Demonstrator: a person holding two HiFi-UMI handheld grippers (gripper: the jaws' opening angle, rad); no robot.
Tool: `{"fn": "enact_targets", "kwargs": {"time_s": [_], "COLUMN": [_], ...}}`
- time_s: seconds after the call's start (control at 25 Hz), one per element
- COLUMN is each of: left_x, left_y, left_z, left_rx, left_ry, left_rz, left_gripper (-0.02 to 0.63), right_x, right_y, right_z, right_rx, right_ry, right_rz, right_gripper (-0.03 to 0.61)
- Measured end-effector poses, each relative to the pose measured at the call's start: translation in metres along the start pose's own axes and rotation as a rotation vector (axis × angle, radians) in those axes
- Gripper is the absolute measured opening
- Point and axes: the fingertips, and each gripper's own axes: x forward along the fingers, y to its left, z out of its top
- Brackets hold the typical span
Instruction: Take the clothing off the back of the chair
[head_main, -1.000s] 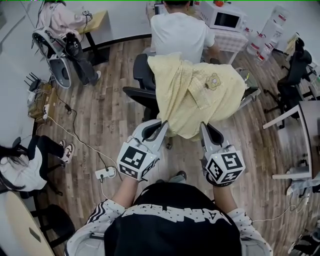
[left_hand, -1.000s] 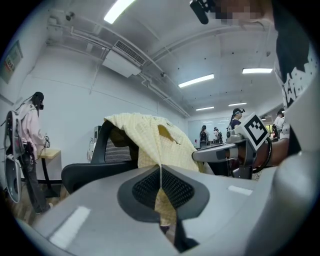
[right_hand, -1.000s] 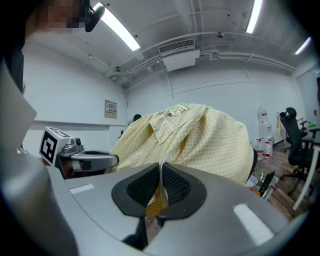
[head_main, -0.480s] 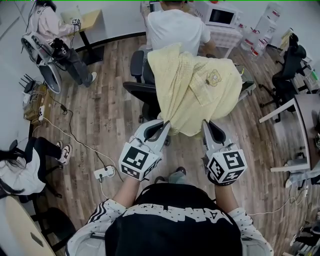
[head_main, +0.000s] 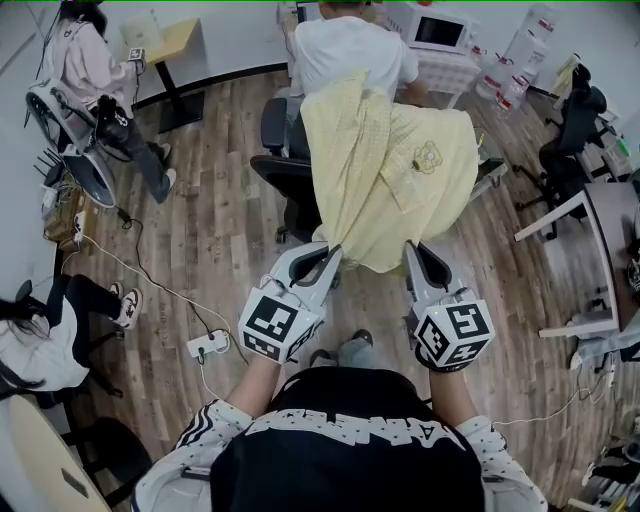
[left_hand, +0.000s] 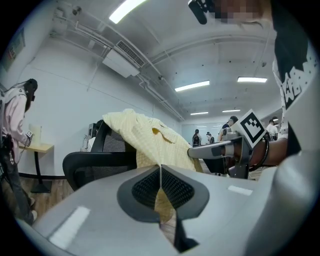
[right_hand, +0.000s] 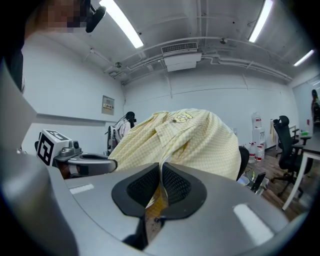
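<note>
Two grips unchanged | left gripper (head_main: 335, 251), right gripper (head_main: 411, 248) jaws clamped on shirt (head_main: 390, 170) hem

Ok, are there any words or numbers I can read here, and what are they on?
No text reads clearly.
Black top: white letters, upside down and cut off, unreadable.
Wall sign: too small to read.
Badge on the yellow shirt: too small to read.
Left marker cube, right marker cube: square patterns only, no letters.
</note>
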Motion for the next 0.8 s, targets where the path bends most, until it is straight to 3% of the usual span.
{"fn": "enact_targets", "kwargs": {"time_s": [0.48,0.8], "left_x": [-0.007,-0.01], "left_y": [-0.019,-0.024], "left_z": [-0.013,-0.017], "left_rx": [0.017,0.013], "left_ry": [0.038,0.054], "left_rz": [-0.042,-0.02], "left_gripper": [0.0,0.0], "right_x": [-0.011,-0.014], "right_y": [0.009,0.01], "right_z": [-0.011,-0.015], "right_rx": [0.0,0.017], "right_ry": [0.022,0.025], "right_rz": [-0.001,0.021], "right_gripper": [0.034,0.035]}}
